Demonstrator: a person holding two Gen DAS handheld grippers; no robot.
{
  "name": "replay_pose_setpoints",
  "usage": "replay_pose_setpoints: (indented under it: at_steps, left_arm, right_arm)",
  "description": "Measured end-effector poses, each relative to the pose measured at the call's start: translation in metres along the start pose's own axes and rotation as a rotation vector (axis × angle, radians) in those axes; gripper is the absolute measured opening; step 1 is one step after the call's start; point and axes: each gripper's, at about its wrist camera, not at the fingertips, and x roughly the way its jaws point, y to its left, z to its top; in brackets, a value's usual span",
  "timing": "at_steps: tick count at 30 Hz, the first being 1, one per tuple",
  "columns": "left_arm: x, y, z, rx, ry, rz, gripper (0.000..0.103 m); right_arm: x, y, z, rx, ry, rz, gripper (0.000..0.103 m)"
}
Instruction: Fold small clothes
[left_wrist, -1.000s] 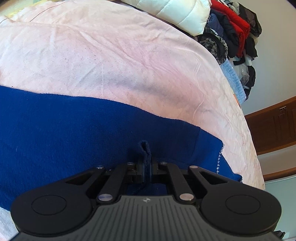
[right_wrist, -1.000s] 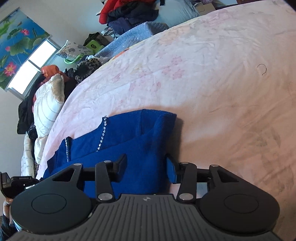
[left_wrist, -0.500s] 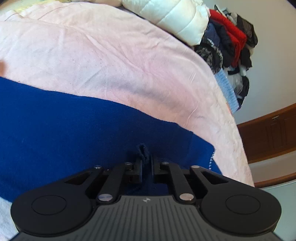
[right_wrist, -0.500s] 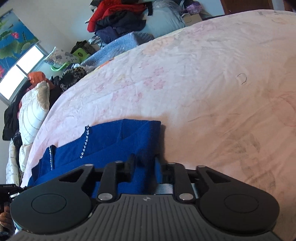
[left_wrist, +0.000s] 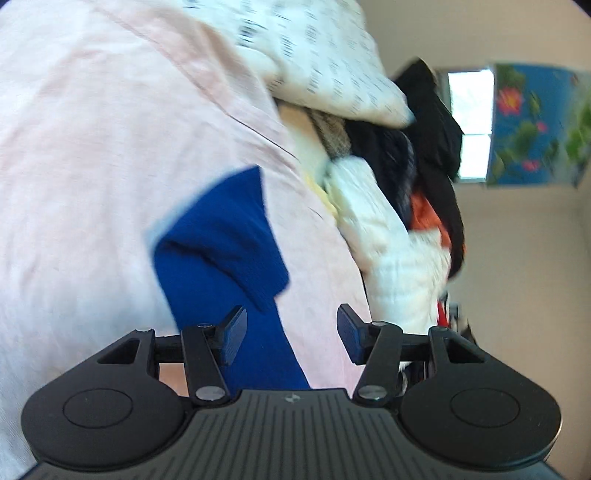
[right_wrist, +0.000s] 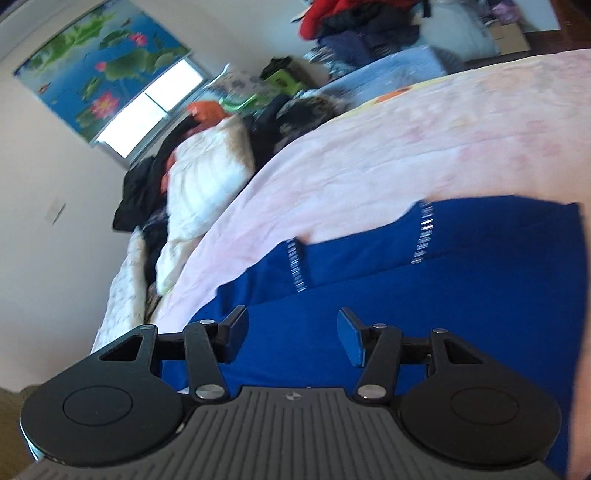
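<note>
Sweater (right_wrist: 443, 295), blue, lies flat on pink sheet (right_wrist: 406, 147). R gripper (right_wrist: 293, 338) jaws spread wide, nothing between them; cloth sits directly under and ahead of both fingers, rhinestone trim (right_wrist: 423, 236) ahead, a bit right of the gap. L gripper (left_wrist: 291, 338) also spread wide, empty. Sleeve (left_wrist: 225, 251) runs from under L's left finger (left_wrist: 232, 336) forward and leftward, cuff end folded over; right finger (left_wrist: 349, 338) is over bare sheet. Both views motion-blurred. Clothes pile (left_wrist: 406, 184) ahead-right of L, clear of the work. Judgement: sleeve's long axis runs away from L along its fingers; L nearer it, likely next pinch there.
</note>
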Motion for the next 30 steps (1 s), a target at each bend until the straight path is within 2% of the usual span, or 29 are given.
replay_pose_setpoints:
  at_steps: [4,7,11,13,15,16,17,18,19,21,28,30]
  left_arm:
    - [0.008,0.016,0.013,-0.102,-0.031,0.056,0.053]
    - [0.018,0.023,0.021,-0.148,-0.041,0.053,0.053]
    - [0.035,0.028,0.030,-0.185,-0.006,0.028,0.054]
    - [0.043,0.023,0.032,-0.176,0.013,0.021,0.061]
    - [0.047,0.020,0.033,-0.169,0.009,0.033,0.060]
    - [0.049,0.019,0.033,-0.171,0.005,0.041,0.056]
    - [0.050,0.019,0.033,-0.169,0.004,0.056,0.046]
    - [0.054,0.019,0.034,-0.163,0.013,0.072,0.019]
    - [0.058,0.021,0.035,-0.167,0.036,0.078,0.007]
    - [0.061,0.028,0.035,-0.202,0.080,0.042,0.007]
    - [0.041,0.017,0.023,-0.226,0.218,-0.133,0.007]
    - [0.037,0.014,0.016,-0.220,0.268,-0.170,0.007]
  right_arm:
    - [0.059,0.068,-0.018,-0.069,0.116,0.104,0.055]
    - [0.093,0.111,-0.032,-0.110,0.180,0.163,0.057]
    - [0.128,0.149,-0.049,-0.137,0.252,0.200,0.059]
    - [0.141,0.161,-0.056,-0.152,0.282,0.207,0.061]
    - [0.152,0.169,-0.060,-0.150,0.299,0.204,0.061]
    - [0.159,0.170,-0.062,-0.143,0.308,0.203,0.061]
    - [0.166,0.172,-0.063,-0.131,0.319,0.203,0.061]
    - [0.172,0.173,-0.064,-0.115,0.329,0.205,0.061]
    - [0.179,0.174,-0.066,-0.100,0.340,0.209,0.061]
    - [0.191,0.177,-0.069,-0.069,0.370,0.227,0.062]
    - [0.237,0.184,-0.068,0.088,0.468,0.296,0.067]
    - [0.254,0.185,-0.069,0.164,0.515,0.336,0.074]
